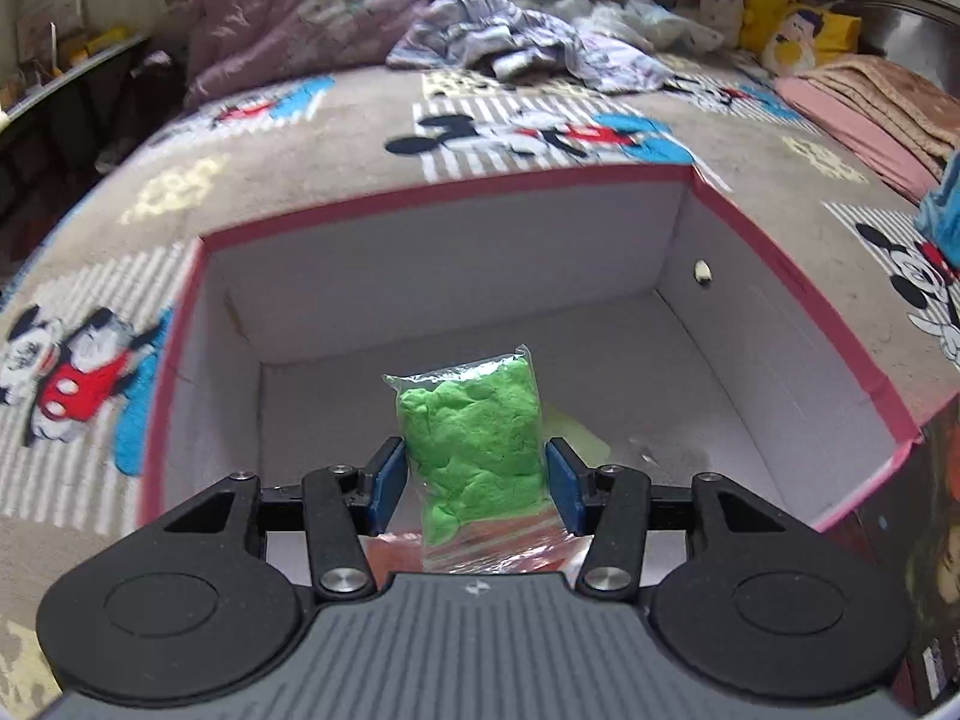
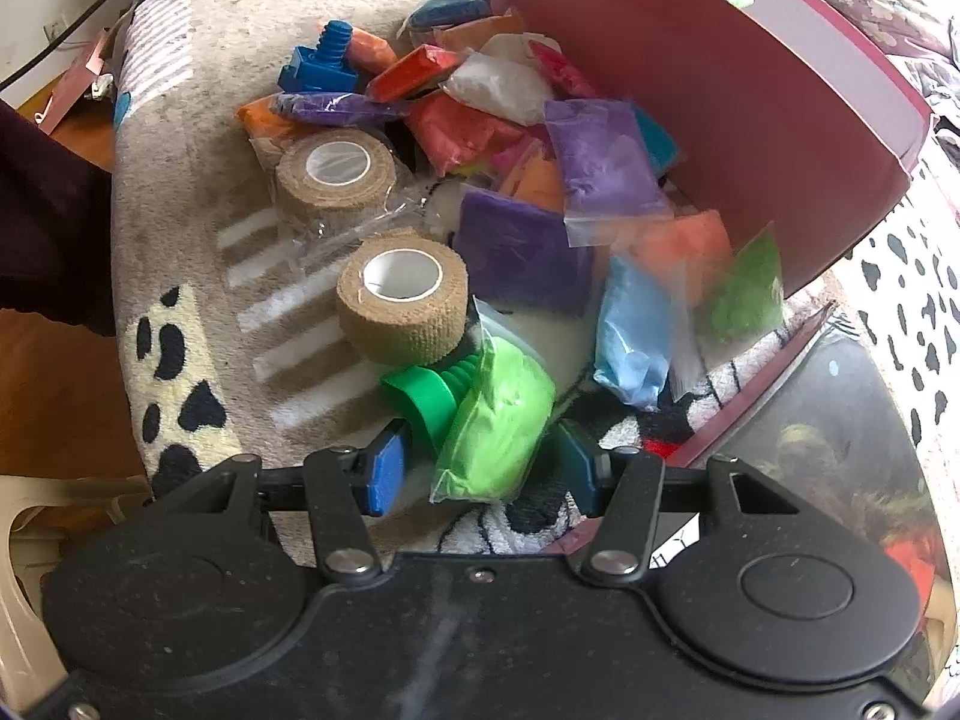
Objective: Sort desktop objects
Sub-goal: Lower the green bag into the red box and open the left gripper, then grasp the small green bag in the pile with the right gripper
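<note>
My left gripper [image 1: 475, 474] is over the open pink-rimmed white box [image 1: 456, 252]. A clear bag of green clay [image 1: 474, 444] sits between its blue pads; the pads stand at the bag's sides with slight gaps, so the bag looks released or barely held. A pale yellow-green bag [image 1: 579, 438] and an orange bag [image 1: 396, 549] lie on the box floor. My right gripper [image 2: 480, 471] is open low over the blanket, its pads straddling a light green clay bag [image 2: 501, 426] beside a green plastic bolt [image 2: 426, 399].
Two tan bandage rolls [image 2: 402, 300] [image 2: 336, 177], a blue plastic bolt [image 2: 321, 63] and several coloured clay bags [image 2: 600, 162] lie heaped against the box's dark red outer wall [image 2: 690, 90]. A glossy lid [image 2: 810, 420] lies at right. Bedding and plush toys [image 1: 774, 6] lie beyond.
</note>
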Demonstrator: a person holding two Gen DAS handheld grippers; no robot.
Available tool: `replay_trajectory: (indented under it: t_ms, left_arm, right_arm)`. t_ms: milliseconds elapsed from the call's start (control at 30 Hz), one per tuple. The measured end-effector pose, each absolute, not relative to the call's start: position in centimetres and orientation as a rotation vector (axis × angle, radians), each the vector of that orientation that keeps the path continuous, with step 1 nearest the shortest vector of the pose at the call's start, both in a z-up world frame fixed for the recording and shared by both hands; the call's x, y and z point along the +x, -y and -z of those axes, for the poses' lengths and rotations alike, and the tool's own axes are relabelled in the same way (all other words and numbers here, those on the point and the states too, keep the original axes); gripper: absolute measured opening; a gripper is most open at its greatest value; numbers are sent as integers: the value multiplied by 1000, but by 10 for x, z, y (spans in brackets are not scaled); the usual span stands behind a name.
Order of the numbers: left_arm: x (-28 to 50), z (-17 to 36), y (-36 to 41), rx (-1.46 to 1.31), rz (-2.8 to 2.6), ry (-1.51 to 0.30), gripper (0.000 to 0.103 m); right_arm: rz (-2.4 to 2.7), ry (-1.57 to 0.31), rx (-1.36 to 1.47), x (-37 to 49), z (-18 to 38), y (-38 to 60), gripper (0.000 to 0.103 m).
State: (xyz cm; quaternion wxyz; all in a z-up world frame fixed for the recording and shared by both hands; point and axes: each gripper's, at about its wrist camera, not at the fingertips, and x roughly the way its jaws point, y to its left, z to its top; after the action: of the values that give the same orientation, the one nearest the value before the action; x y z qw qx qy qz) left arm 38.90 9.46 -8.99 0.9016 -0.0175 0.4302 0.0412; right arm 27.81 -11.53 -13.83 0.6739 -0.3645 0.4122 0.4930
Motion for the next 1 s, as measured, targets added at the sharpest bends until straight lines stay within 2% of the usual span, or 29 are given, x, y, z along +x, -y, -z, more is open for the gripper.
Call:
replay_trajectory:
  t_ms: [67,133,267,367,433,533,633,1000]
  left_arm:
    - [389,93,-95,-46,-86,-901,61]
    - [388,93,-97,-50,-86,-902,64]
    - [382,88,-102,-56,-69,-887,65]
    - [378,82,-104,-51,-63,-878,65]
    - [374,78,-104,-45,-55,-871,65]
    - [366,71,-103,-27,-37,-861,65]
    - [358,66,-100,-9,-8,-853,65]
    - [315,43,-99,84,134,-794,66]
  right_arm:
    - [-1102,-925,-824,278,140,114,53]
    - [-1095,-927,-826,279,140,113,52]
    - [-1089,-927,-827,280,140,113,51]
    - [-1093,-927,-829,279,140,112,46]
    - [-1100,-939,-818,280,140,111,34]
    - [-1089,-936,-820,279,137,111,24]
    - [-1076,-940,-803,282,130,114,20]
    - [-1023,-887,-787,287,95,131,18]
